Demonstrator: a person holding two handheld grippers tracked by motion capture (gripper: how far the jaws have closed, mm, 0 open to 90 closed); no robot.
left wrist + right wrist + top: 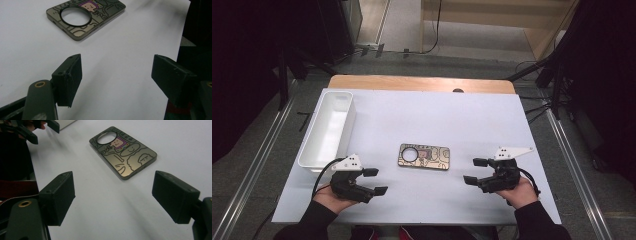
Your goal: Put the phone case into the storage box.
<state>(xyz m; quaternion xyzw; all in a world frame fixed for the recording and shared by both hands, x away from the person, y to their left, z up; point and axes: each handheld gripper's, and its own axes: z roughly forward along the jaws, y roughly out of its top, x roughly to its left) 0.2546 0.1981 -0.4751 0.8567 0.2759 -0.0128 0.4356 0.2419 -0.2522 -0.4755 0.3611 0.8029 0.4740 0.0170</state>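
A phone case (424, 156) with cartoon drawings and a round camera hole lies flat in the middle of the white table top (432, 125). My left gripper (374, 181) rests near the front left, open, nothing between its jaws; the case (85, 18) lies ahead of it. To the case's right my right gripper (476, 171) is open too and holds nothing, its jaws pointing at the case (122, 151). The left gripper (37, 130) also appears at the top left of the right gripper view.
A long white bin (328, 129) with nothing visible in it stands along the table's left side. A wooden strip (422, 83) shows at the table's far edge. Floor rails and cables run on both sides of the table.
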